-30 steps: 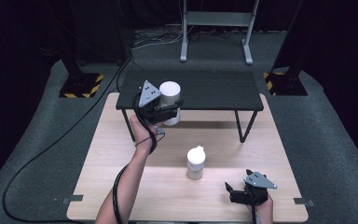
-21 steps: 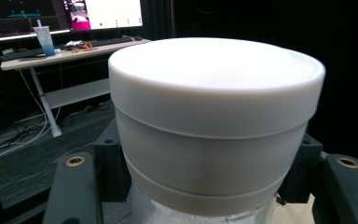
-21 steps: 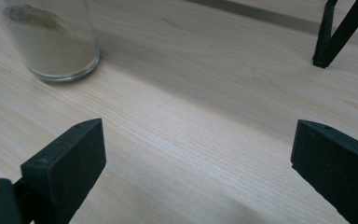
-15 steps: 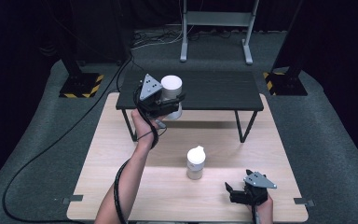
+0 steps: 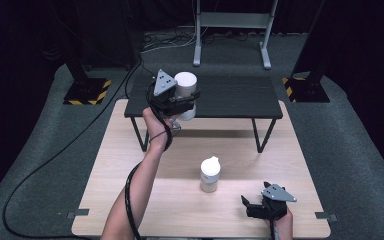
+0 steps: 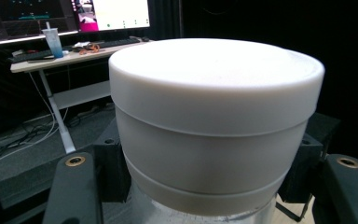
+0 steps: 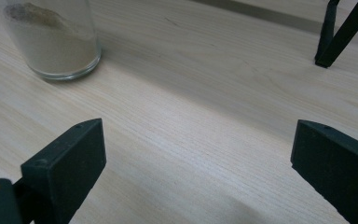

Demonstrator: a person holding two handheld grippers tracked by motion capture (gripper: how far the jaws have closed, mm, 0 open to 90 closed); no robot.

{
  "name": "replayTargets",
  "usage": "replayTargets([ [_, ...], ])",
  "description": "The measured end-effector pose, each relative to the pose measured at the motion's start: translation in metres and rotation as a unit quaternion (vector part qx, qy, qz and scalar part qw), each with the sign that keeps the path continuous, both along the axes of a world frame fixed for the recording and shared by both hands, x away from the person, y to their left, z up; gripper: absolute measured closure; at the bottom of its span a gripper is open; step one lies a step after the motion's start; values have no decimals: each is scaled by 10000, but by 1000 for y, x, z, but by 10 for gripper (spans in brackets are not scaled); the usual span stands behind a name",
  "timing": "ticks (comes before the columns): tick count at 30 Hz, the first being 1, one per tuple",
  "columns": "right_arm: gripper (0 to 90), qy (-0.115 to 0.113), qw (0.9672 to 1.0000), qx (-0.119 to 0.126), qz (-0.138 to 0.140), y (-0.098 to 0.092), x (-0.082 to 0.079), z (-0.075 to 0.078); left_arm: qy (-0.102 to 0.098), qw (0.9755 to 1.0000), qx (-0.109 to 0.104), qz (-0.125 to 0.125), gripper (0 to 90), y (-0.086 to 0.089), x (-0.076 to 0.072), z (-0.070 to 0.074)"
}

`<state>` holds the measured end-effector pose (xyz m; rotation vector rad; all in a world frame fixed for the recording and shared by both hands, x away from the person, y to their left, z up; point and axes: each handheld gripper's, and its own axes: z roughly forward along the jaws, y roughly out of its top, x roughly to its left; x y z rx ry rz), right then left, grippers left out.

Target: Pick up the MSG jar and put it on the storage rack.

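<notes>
My left gripper [image 5: 184, 105] is shut on a white-lidded jar [image 5: 185, 95] and holds it in the air at the front left edge of the small black table [image 5: 230, 97]. Its broad white lid [image 6: 214, 88] looms close between the jaws in the left gripper view. A second jar [image 5: 210, 174] with a white cap and pale powder inside [image 7: 51, 42] stands on the wooden tabletop [image 5: 130, 165]. My right gripper [image 5: 250, 206] rests open near the front right corner, nothing between its jaws [image 7: 193, 168].
The black table stands on thin legs [image 5: 260, 135] at the back of the wooden top. A black cable [image 5: 55, 160] trails off to the left over grey carpet. Stands with hazard-striped bases [image 5: 85, 92] flank the table.
My left gripper has lifted the white-lidded jar a little higher and farther back, toward the black table's edge. The right gripper and the standing jar have stayed put.
</notes>
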<state>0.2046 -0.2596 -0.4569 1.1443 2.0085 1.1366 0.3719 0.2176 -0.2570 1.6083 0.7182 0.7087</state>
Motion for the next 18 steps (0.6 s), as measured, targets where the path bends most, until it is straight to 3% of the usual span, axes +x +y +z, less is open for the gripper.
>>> replayTargets([
  [8, 25, -11, 10000, 15, 2, -1, 0, 0, 107, 9999, 15, 75, 349, -6, 14, 4],
  [18, 25, -16, 10000, 45, 6, -2, 0, -1, 292, 9994, -85, 154, 349, -10, 30, 0],
])
